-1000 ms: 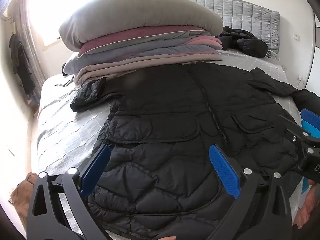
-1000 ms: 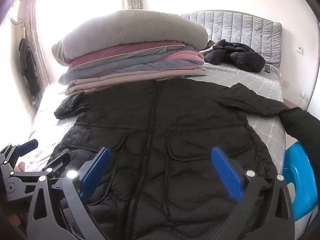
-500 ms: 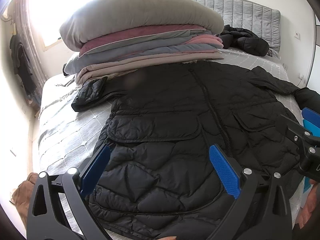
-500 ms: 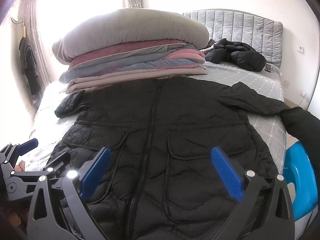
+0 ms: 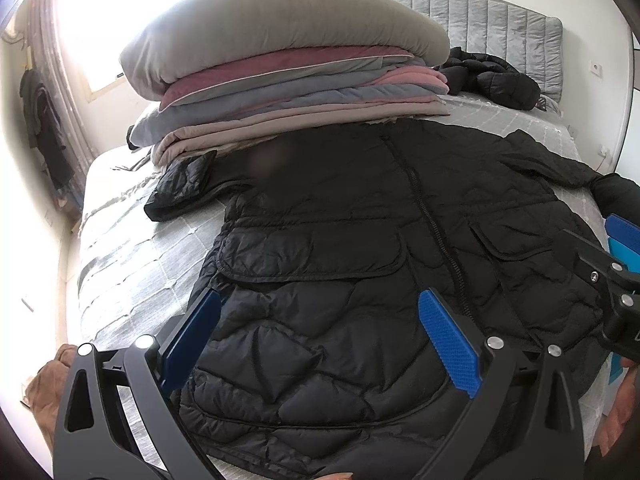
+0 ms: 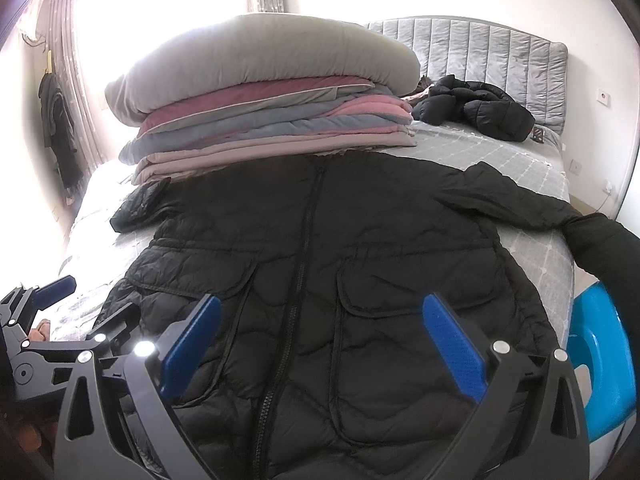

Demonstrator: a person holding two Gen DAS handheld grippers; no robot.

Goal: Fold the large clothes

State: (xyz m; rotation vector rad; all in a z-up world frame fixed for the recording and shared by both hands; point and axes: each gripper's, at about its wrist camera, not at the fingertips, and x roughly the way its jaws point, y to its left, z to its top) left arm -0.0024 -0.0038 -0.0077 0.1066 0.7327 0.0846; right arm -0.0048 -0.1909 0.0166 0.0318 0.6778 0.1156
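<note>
no readable text, no labels, no brands anywhere

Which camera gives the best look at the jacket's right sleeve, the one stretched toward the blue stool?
The right wrist view. There the sleeve runs unbroken from the shoulder of the black jacket across the bed to its cuff. The left wrist view squeezes the same sleeve into the frame's edge, with its end behind the right gripper.

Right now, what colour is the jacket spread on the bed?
Black, quilted puffer jacket; clearest in the right wrist view.
</note>
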